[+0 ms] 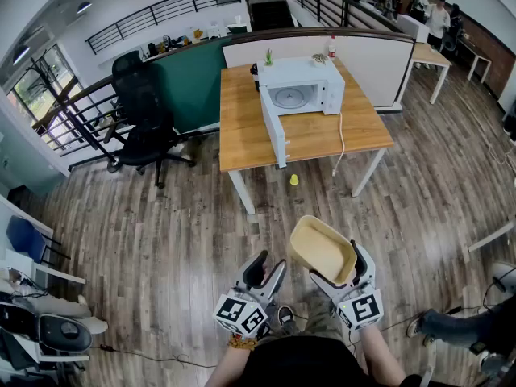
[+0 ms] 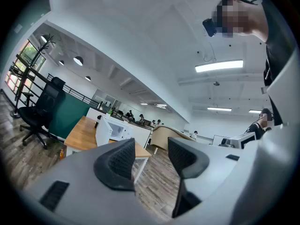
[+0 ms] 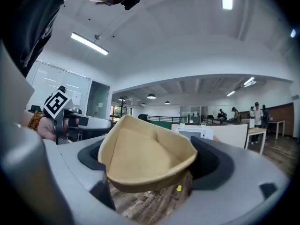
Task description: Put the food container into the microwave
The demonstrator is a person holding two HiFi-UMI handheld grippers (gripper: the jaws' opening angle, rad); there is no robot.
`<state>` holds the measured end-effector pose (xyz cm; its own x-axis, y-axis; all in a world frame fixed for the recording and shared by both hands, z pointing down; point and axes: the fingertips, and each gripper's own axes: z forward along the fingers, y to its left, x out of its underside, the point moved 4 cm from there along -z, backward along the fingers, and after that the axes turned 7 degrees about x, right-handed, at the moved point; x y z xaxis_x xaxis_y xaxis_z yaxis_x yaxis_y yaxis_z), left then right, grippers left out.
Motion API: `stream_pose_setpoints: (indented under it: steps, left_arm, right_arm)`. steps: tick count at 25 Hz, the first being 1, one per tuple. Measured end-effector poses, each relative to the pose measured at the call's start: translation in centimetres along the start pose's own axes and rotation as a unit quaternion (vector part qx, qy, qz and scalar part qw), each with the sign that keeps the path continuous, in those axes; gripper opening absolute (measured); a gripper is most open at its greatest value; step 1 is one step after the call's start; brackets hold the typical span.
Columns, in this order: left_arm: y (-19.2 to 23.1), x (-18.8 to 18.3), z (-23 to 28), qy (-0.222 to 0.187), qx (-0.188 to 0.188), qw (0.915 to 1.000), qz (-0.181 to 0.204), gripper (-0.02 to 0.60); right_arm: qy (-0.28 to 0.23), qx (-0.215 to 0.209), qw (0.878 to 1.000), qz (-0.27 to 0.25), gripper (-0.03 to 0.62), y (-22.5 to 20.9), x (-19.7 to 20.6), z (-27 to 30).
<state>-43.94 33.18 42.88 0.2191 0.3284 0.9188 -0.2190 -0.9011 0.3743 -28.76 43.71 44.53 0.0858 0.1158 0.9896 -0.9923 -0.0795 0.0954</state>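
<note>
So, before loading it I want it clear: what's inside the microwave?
The microwave stands with its door swung open. Its cavity shows a round turntable with nothing visible on it. Corners of the cavity are too small to check.

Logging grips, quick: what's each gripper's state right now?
Left gripper: open, nothing between its jaws.
Right gripper: closed on the food container.

Tan food container (image 1: 322, 248), empty, tilted, clamped in right tool (image 1: 339, 266); white microwave (image 1: 300, 87) on wooden table (image 1: 242, 127), door open.
</note>
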Motion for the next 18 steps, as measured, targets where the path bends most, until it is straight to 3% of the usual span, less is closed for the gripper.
stream_pose_setpoints:
  steps: [5,11,18]
  left_arm:
    - [-0.6,0.6,0.9,0.008,0.006,0.9997,0.024,0.241]
    - [-0.9,0.3,3.0,0.018,0.015,0.9974,0.068,0.237]
    - [-0.6,-0.2,5.4,0.027,0.016,0.9973,0.067,0.232]
  right_arm:
    - [-0.007,-0.006,1.0,0.029,0.534,-0.7,0.3,-0.2]
    - [-0.01,0.006,1.0,0.027,0.534,-2.4,-0.3,1.0]
    - [-0.008,0.013,0.999,0.033,0.534,-4.4,-0.9,2.7]
